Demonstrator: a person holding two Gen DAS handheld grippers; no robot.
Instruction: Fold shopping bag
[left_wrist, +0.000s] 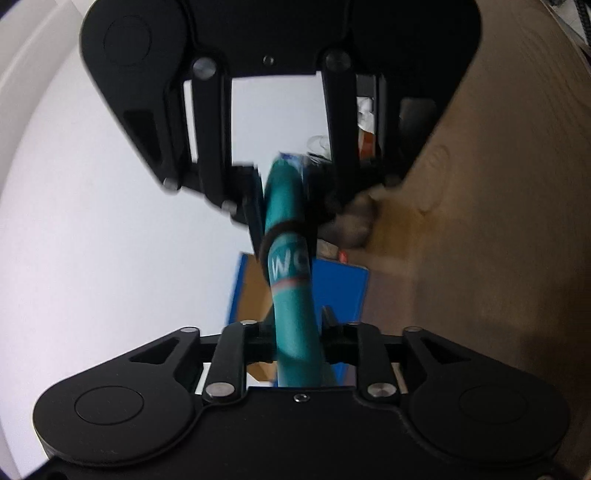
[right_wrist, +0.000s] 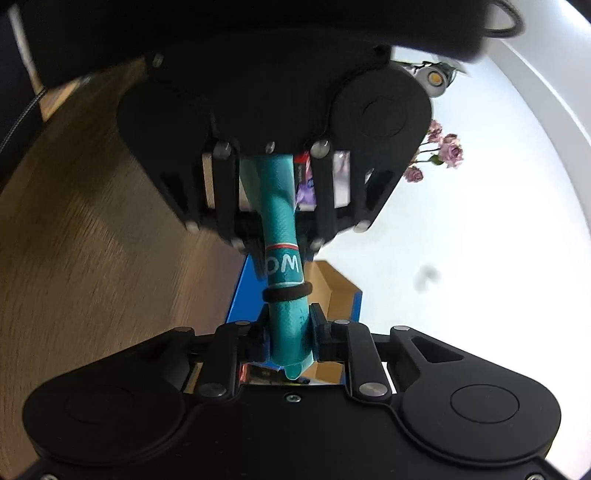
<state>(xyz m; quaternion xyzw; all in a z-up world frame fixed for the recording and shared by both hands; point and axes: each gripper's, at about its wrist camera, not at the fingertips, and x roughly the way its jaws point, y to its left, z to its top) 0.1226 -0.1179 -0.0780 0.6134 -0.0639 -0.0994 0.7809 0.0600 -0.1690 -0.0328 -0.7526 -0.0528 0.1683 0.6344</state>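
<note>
The shopping bag is rolled into a tight teal tube with white letters and a black elastic band around it. It is held in the air between both grippers, which face each other. My left gripper is shut on one end of the roll. My right gripper is shut on the other end, near the band. Each view shows the other gripper gripping the far end.
A wooden table top lies to one side, also in the right wrist view. A blue box with a cardboard inside sits behind the roll. Pink flowers and a white wall are behind.
</note>
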